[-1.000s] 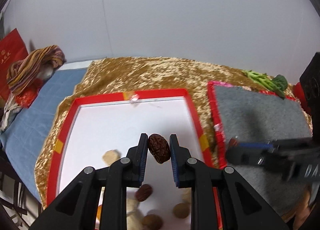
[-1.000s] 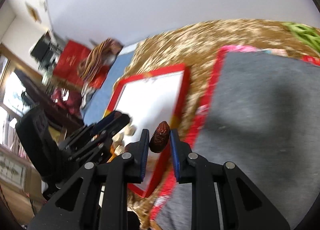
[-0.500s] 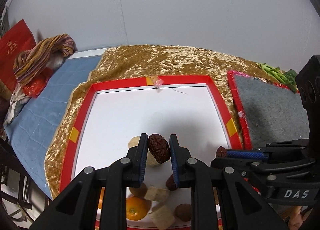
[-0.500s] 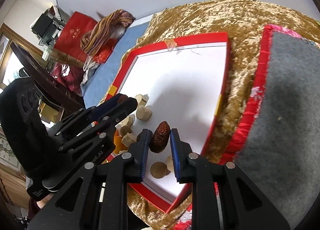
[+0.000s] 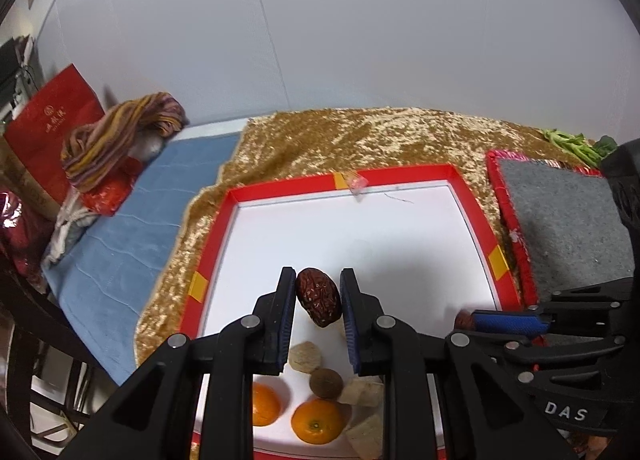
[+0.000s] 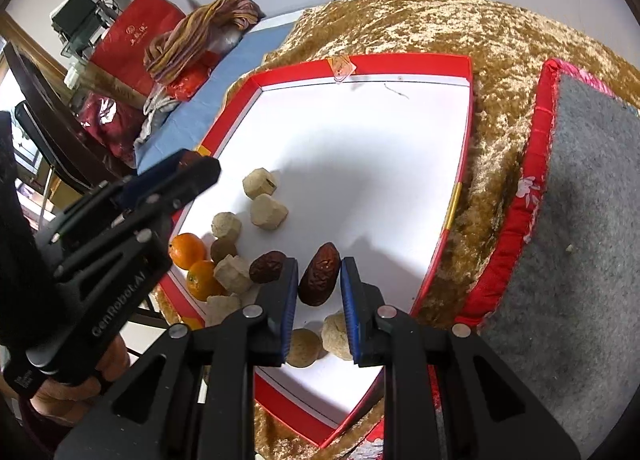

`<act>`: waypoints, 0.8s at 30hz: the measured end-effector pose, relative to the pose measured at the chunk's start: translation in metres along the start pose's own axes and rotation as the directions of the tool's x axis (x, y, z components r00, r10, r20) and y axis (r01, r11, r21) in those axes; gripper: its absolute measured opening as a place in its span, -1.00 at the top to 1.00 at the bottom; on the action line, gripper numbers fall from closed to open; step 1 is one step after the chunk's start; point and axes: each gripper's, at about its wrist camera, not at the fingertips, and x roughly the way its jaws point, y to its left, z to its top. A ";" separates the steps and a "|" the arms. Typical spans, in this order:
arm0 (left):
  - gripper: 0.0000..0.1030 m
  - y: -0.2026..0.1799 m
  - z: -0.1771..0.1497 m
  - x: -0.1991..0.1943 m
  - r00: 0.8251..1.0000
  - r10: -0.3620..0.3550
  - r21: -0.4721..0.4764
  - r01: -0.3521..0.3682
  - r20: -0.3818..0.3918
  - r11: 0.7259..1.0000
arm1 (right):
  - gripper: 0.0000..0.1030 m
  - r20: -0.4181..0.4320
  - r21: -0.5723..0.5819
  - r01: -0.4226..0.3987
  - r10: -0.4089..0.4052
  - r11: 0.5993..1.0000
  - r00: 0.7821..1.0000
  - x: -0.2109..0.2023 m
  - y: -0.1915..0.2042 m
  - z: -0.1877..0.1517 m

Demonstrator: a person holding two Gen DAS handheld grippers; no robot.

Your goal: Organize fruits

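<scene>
Black two-finger left gripper point(image 5: 319, 302) with blue pads, clamped on a wrinkled dark red dried date point(image 5: 319, 297) held above the near part of a red-rimmed tray with a white floor point(image 5: 464, 196). Black right gripper point(image 6: 319, 280), likewise clenched on a second wrinkled red date point(image 6: 319, 279), over the same tray's near right corner. Below and just beyond the fingers, resting on the white floor: two round orange tangerines point(image 5: 317, 421), a brown round nut point(image 5: 326, 383), several pale beige chunks point(image 6: 268, 211), and a third dark red date lying loose point(image 6: 267, 267) just left of the right gripper. Further on, mostly bare white floor up to the tray's far red rim. Right of the tray, a grey felt mat with red floral edging point(image 6: 592, 220). Under both, a crumpled gold velvet cloth point(image 5: 360, 140). Far left, a blue quilted cover point(image 5: 132, 236), a striped bundled scarf point(image 5: 120, 132) and a red paper bag point(image 5: 52, 120).
</scene>
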 end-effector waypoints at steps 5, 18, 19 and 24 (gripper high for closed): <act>0.52 -0.004 0.006 -0.007 0.997 0.054 0.020 -0.055 0.053 0.998 | 0.02 0.034 -0.004 0.002 -0.002 1.000 0.999 -0.011 -0.001 0.000; -0.99 -0.011 0.023 -0.062 0.940 0.249 -0.140 -0.220 0.235 0.965 | -0.26 0.250 -0.117 0.216 -0.182 0.969 0.951 -0.083 0.008 -0.007; -0.99 -0.012 0.024 -0.065 0.942 0.240 -0.147 -0.210 0.235 0.967 | -0.27 0.266 -0.125 0.234 -0.195 0.964 0.944 -0.089 0.009 -0.008; -0.99 -0.012 0.020 -0.083 0.941 0.239 -0.193 -0.195 0.238 0.962 | -0.41 0.332 -0.110 0.287 -0.237 0.952 0.913 -0.120 0.006 -0.016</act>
